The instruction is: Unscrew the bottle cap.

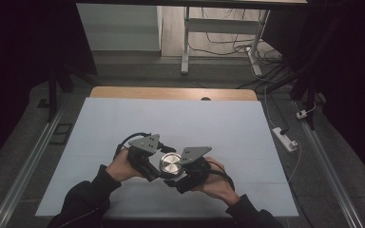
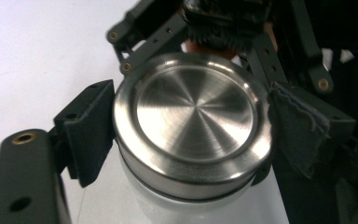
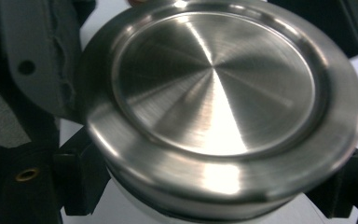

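A white container (image 2: 168, 210) with a round brushed-steel lid (image 1: 170, 165) is held upright between both hands, near the table's front edge. My left gripper (image 2: 191, 140) comes in from the left. Its padded fingers (image 2: 91, 130) press on opposite sides of the lid's rim, so it is shut on the lid. My right gripper (image 3: 209, 191) comes in from the right. Its jaws sit just under the lid (image 3: 214, 79), shut on the white body. In the high view the left gripper (image 1: 158, 167) and the right gripper (image 1: 181, 176) meet at the lid.
A white sheet (image 1: 171, 123) covers the table, with a strip of wooden edge (image 1: 171, 93) at the back. On the floor to the right lie a power strip (image 1: 285, 138) and cables. A desk frame (image 1: 185, 42) stands beyond the table.
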